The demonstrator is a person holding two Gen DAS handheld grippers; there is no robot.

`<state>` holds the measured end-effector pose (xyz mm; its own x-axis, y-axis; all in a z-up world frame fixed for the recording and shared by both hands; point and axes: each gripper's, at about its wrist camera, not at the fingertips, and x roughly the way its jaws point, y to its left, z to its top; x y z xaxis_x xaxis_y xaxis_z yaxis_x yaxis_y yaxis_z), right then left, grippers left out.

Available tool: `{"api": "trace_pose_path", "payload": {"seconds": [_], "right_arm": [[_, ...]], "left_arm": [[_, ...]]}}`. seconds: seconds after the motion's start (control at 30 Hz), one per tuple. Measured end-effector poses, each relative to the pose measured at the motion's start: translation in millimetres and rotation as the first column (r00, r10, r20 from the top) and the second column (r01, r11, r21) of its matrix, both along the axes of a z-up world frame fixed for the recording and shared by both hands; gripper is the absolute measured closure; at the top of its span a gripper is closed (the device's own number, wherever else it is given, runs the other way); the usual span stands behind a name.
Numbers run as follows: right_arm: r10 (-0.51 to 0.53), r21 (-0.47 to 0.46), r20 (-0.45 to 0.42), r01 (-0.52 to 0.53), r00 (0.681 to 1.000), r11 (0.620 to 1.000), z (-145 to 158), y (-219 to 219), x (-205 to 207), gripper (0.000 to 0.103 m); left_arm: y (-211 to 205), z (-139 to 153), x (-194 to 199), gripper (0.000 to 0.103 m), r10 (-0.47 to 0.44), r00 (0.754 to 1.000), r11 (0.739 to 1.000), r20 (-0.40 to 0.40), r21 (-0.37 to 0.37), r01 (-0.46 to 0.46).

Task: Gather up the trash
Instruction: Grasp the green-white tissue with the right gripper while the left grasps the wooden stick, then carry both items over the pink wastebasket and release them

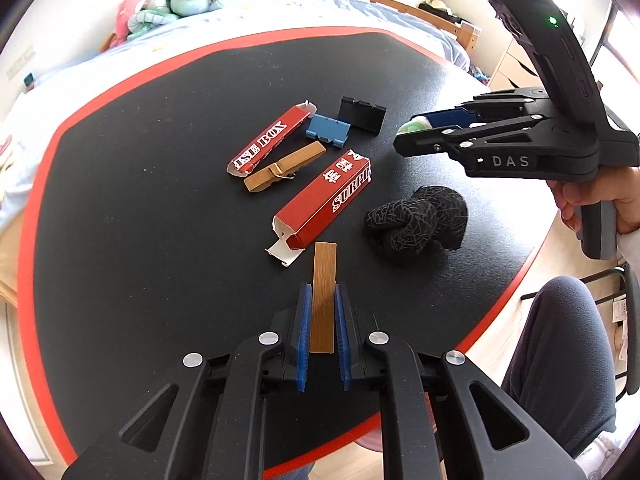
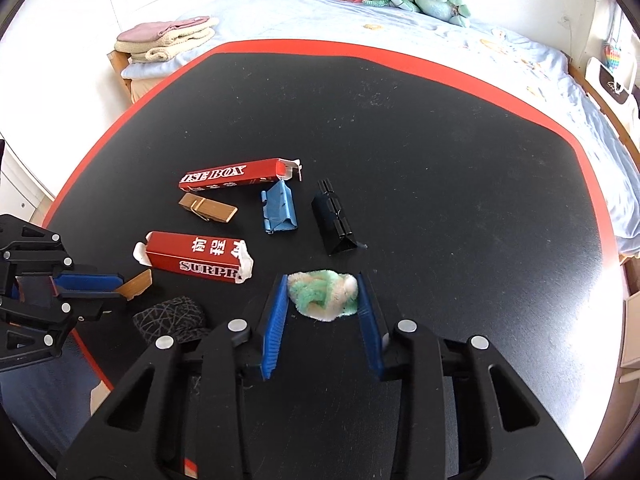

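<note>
barely started: a flat wooden clip (image 1: 323,298) is pinched in the left gripper (image 1: 322,304), a fuzzy green-and-cream wad (image 2: 323,295) squeezed by the right gripper (image 2: 323,298); two torn red cardboard boxes (image 1: 325,202) are left on the black red-edged table (image 1: 160,264)

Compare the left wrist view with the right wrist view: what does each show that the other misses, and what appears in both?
Only the left wrist view shows the person's hand gripping the right claw's handle, and a knee in dark trousers.

Only the right wrist view shows the folded towels on the bed's corner.

Both show the black table, two red boxes, one wooden clothespin lying flat, the blue binder clip, the black binder clip, the dark sock ball, the left claw shut on a second clothespin, and the right claw around a green-and-white sock ball.
</note>
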<state>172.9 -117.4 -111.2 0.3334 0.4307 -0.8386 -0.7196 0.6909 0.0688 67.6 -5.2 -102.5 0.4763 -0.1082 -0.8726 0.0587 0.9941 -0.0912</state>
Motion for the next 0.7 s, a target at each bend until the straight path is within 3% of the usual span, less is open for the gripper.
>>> {"api": "trace_pose_path", "payload": {"seconds": [0.3,0.7], "right_arm": [[-0.007,0.056,0.021,0.006,1.000,0.998,32,-22,-35,0.069],[-0.002,0.131,0.043,-0.003,0.999,0.991,68,-50,-115,0.069]], "left_arm": [[-6,26,-17,0.091,0.000,0.999,1.000,0.050,-0.006,0.000],[-26,51,-55,0.091,-0.017,0.995,1.000,0.100,-0.015,0.019]]}}
